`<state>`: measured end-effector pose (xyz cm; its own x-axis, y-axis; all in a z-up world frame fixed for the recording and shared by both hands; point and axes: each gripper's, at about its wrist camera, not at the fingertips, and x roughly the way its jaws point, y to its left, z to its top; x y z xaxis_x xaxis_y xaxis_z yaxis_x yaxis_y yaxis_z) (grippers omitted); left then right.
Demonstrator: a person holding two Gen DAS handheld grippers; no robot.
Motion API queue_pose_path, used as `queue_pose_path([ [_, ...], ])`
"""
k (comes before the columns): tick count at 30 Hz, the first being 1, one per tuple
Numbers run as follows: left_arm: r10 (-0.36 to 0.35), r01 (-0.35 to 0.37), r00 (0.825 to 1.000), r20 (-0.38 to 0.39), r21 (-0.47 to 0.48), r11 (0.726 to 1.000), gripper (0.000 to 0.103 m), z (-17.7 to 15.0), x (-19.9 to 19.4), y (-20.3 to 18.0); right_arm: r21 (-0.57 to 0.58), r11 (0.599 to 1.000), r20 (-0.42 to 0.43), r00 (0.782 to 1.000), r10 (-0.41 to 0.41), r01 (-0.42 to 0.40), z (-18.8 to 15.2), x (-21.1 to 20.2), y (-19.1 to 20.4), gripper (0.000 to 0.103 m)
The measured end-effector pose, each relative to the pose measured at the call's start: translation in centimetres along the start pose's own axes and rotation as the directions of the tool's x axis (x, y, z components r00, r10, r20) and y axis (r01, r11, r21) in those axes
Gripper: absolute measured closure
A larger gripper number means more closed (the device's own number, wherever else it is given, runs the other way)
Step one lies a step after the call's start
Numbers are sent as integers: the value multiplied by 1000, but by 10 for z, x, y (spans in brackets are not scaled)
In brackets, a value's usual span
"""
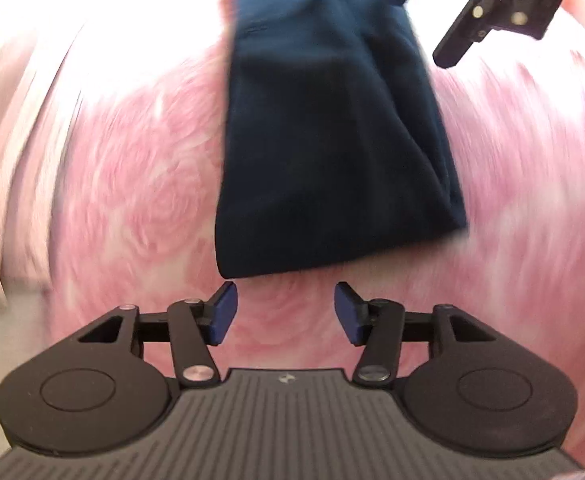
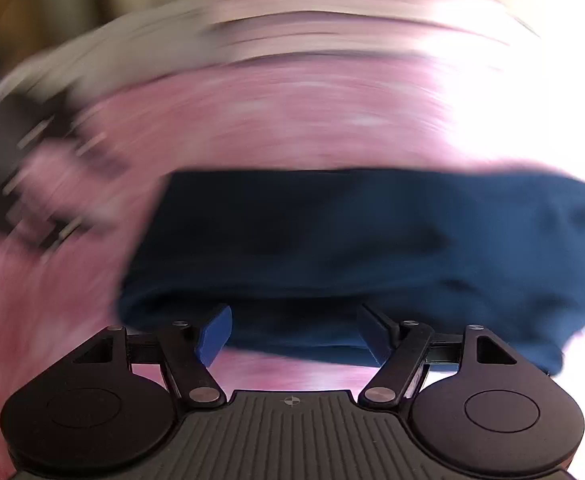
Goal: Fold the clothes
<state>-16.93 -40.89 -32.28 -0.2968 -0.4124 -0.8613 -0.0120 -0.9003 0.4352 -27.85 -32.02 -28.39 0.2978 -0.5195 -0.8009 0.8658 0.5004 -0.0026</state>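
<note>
A dark navy folded garment point(image 1: 324, 140) lies as a long narrow strip on a pink rose-patterned bedspread point(image 1: 132, 208). My left gripper point(image 1: 285, 312) is open and empty, just short of the garment's near end. The right gripper point(image 1: 492, 12) shows at the top right of the left wrist view, beside the garment's far part. In the right wrist view the garment point(image 2: 372, 240) lies crosswise, and my right gripper point(image 2: 292, 334) is open with its blue pads point(image 2: 214, 334) at the garment's near edge, holding nothing. Both views are motion-blurred.
The pink bedspread point(image 2: 292, 120) spreads all around the garment. A pale wall or headboard band point(image 2: 292, 12) runs along the far side in the right wrist view. The left gripper shows as a dark blur point(image 2: 32, 184) at the left.
</note>
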Motion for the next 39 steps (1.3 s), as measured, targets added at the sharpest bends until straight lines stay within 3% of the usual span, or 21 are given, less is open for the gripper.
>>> queue_pose_path([
  [3, 4, -9, 999, 46, 128, 992, 41, -4, 11, -6, -201, 980, -14, 1000, -7, 4, -7, 8, 48, 30],
  [7, -1, -31, 994, 107, 295, 955, 40, -10, 26, -13, -402, 915, -3, 999, -41, 36, -16, 21, 92, 30],
  [11, -14, -60, 986, 163, 441, 896, 38, -15, 39, -19, -464, 886, 28, 999, 19, -3, -13, 32, 124, 30],
  [12, -14, -63, 985, 169, 441, 895, 39, -17, 38, -16, -477, 879, 40, 999, 31, -8, -11, 35, 132, 30],
  [14, -15, -68, 983, 181, 441, 895, 39, -20, 36, -8, -493, 870, 46, 998, 33, -6, -10, 46, 145, 30],
  [16, -17, -74, 981, 195, 450, 890, 38, -23, 34, -3, -487, 873, 26, 1000, -14, 25, -7, 61, 150, 30],
  [19, -42, -91, 972, 231, 537, 839, 32, -33, 31, -7, -476, 874, -11, 994, -112, 93, -3, 78, 148, 30],
  [21, -56, -111, 965, 257, 593, 798, 31, -37, 33, -11, -439, 889, -32, 987, -159, 129, -2, 80, 137, 38],
  [22, -58, -123, 962, 268, 613, 780, 31, -37, 36, -14, -432, 894, -35, 989, -147, 118, -2, 77, 133, 42],
  [24, -50, -154, 956, 291, 636, 756, 31, -33, 44, -17, -412, 906, -38, 992, -124, 97, -1, 69, 127, 64],
  [27, -29, -203, 946, 324, 656, 727, 32, -23, 57, -20, -332, 941, -35, 996, -79, 63, 8, 52, 111, 69],
  [28, -23, -211, 945, 326, 662, 719, 42, -20, 61, -19, -314, 948, -26, 997, -69, 57, 10, 46, 108, 69],
  [29, -22, -206, 948, 318, 664, 719, 54, -16, 65, -17, -305, 951, -21, 998, -62, 53, 13, 41, 107, 69],
  [30, -26, -190, 953, 303, 659, 727, 78, -10, 65, -14, -296, 954, -16, 998, -56, 49, 15, 36, 105, 69],
  [32, -35, -158, 961, 274, 648, 745, 83, 0, 65, -8, -302, 952, -1, 999, -53, 51, 18, 26, 104, 68],
  [34, -45, -125, 967, 249, 625, 770, 86, 10, 62, 0, -338, 939, 16, 998, -64, 66, 16, 22, 110, 60],
  [36, -62, -93, 971, 231, 604, 792, 86, 17, 57, 10, -381, 921, 32, 996, -79, 86, 11, 21, 117, 31],
  [39, -82, -57, 974, 213, 575, 816, 87, 26, 49, 21, -439, 892, 52, 994, -92, 106, 3, 25, 129, 28],
])
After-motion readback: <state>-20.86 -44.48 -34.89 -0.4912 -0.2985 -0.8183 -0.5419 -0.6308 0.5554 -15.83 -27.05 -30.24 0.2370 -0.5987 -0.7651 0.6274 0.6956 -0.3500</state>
